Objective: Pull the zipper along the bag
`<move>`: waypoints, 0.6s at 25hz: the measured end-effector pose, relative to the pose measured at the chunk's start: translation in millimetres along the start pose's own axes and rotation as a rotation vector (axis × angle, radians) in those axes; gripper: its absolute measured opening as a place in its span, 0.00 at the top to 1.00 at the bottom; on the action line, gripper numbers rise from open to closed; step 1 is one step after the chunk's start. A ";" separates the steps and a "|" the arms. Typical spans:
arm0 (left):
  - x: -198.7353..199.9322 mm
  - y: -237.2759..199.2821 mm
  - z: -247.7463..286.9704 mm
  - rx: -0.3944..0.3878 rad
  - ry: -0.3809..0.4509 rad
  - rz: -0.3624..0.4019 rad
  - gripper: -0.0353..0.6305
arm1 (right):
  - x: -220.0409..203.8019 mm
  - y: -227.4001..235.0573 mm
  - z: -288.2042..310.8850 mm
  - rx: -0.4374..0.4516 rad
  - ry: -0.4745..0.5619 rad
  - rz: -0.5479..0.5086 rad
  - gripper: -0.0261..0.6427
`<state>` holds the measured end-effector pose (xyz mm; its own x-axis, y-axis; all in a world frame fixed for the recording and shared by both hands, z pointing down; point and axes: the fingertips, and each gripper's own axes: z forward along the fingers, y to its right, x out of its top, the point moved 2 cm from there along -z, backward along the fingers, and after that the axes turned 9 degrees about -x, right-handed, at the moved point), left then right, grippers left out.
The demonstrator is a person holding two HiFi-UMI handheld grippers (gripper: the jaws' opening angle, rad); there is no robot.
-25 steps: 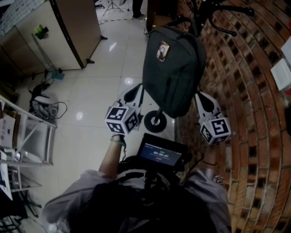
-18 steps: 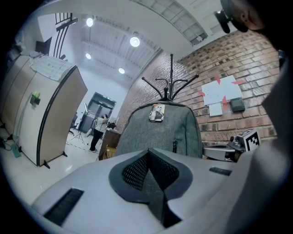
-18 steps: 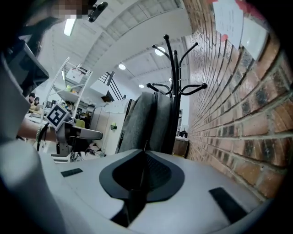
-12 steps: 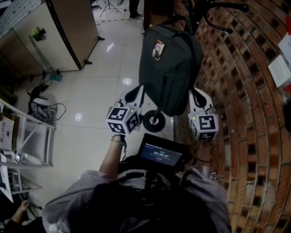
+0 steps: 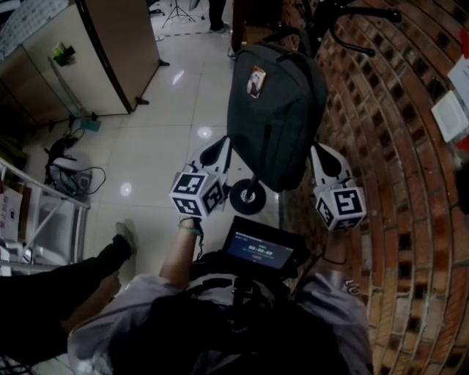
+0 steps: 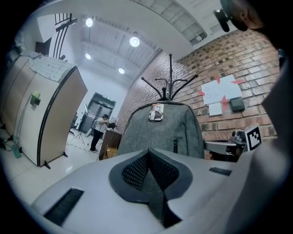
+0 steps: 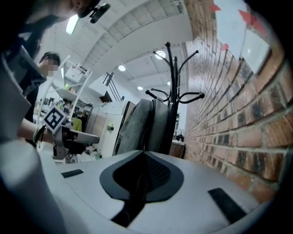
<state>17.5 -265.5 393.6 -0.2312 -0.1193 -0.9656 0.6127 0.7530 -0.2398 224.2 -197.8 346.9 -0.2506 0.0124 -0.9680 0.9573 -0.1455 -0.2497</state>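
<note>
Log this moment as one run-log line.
left gripper: shut, empty | right gripper: closing, nothing between | backpack: hanging on coat rack | zipper: not gripped

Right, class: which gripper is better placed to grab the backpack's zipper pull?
Probably left. The left gripper faces the backpack squarely, its zipper pull in view; the right gripper, jaws closing on nothing, sits at its side edge by the brick wall.

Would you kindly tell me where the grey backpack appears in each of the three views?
Head view: backpack upper centre, front facing the camera.
Left gripper view: backpack centre, face-on.
Right gripper view: backpack centre, edge-on.
Shared landmark: black coat stand above it.
</note>
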 end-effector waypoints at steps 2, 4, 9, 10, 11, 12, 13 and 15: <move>0.2 1.5 0.0 -0.005 -0.001 0.005 0.94 | 4.9 -2.1 0.0 -0.027 -0.024 -0.156 0.96; -0.5 1.5 -0.2 -0.007 -0.004 0.014 0.94 | 8.2 -3.8 1.1 -0.025 -0.051 -0.320 0.96; -0.9 1.1 -0.7 -0.003 -0.014 0.012 0.94 | 10.3 5.8 1.7 0.159 -0.182 -0.377 0.96; -0.4 0.8 -0.8 -0.003 -0.013 0.012 0.94 | 10.1 9.6 1.5 0.204 -0.225 -0.330 0.96; 0.1 0.5 -0.5 -0.004 -0.012 0.012 0.94 | 10.2 13.2 1.6 0.251 -0.273 -0.260 0.96; 0.5 0.2 0.0 -0.005 -0.009 0.012 0.94 | 10.9 15.6 1.5 0.299 -0.322 -0.181 0.96; 0.6 0.0 0.3 -0.006 -0.006 0.011 0.94 | 11.9 16.4 1.2 0.339 -0.371 -0.109 0.96; -0.1 0.7 0.6 -0.009 -0.004 0.008 0.94 | 13.8 15.9 0.6 0.378 -0.466 0.004 0.96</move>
<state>18.4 -265.3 393.5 -0.2229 -0.1156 -0.9680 0.6078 0.7598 -0.2307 235.9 -200.6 329.6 -0.3652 -0.4117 -0.8349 0.8625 -0.4872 -0.1370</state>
